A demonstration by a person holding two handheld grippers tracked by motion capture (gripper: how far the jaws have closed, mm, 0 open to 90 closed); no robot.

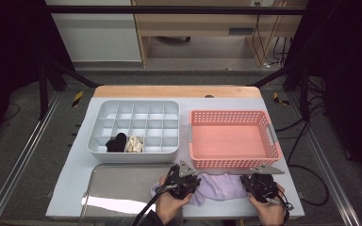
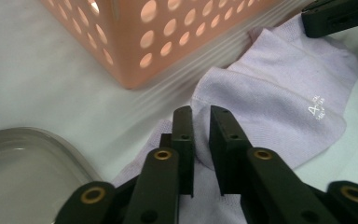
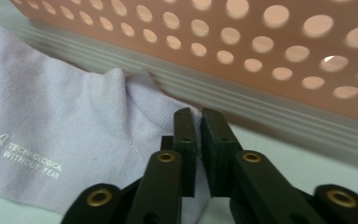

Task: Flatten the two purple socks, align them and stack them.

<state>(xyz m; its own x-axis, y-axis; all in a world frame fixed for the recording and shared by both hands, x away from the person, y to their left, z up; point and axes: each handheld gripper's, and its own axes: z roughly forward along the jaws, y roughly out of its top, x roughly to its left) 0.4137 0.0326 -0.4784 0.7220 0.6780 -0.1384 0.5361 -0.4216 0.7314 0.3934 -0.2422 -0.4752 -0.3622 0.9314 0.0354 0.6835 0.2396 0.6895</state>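
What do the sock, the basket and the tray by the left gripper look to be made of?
Lilac sock: fine knit fabric, matte, with printed white lettering; ribbed weave shows. Pink basket: likely moulded plastic, smooth, round punched holes. Tray: probably metal, going by its bright glare, though the look leaves it open.

Directly ahead of the left gripper's fingers point(image 2: 221, 135), the pink basket point(image 1: 231, 162) is blocking the way, its perforated wall rising just beyond the lilac sock point(image 1: 219, 187). The same wall is standing close in front of the right gripper's fingers point(image 3: 214, 135). To the outer side of the left fingers, the grey tray point(image 2: 32, 163) is lying low, with bare white table point(image 2: 42, 79) staying open between tray and basket.
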